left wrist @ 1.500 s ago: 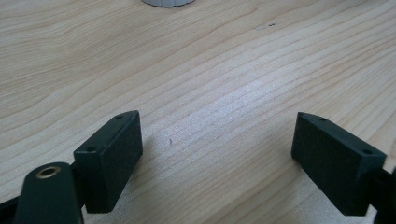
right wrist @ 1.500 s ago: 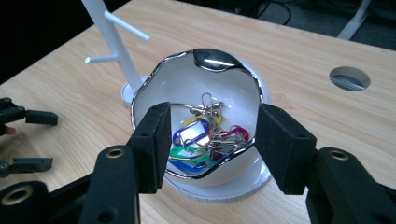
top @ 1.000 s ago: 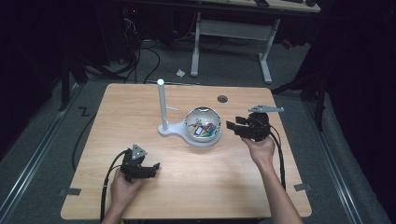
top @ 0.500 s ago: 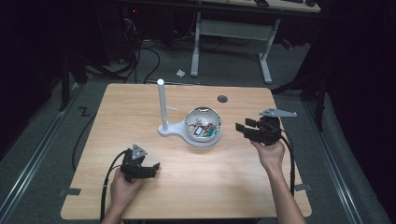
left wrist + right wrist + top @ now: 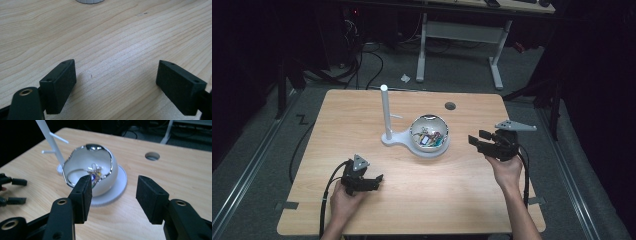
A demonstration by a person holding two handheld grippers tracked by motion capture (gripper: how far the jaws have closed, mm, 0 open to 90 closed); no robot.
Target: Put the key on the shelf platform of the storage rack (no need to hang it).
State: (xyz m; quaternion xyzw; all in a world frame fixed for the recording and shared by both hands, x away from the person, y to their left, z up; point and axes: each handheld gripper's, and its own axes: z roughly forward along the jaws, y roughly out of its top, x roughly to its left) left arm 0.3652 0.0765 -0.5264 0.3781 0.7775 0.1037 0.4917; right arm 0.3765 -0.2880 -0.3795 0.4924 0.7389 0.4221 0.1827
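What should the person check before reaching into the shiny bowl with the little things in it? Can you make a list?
1. Right gripper open with nothing between its jaws: ok.
2. Right gripper pointed at the bowl: ok, in the right gripper view the bowl sits just past its jaws.
3. Small things lying inside the bowl: ok, but which one is easiest to pinch: cannot tell.
4. White stand out of the way: ok, it rises on the bowl's far side from the right gripper.
5. Left gripper out of the way: ok, it sits low near the table's front edge, jaws open and empty.
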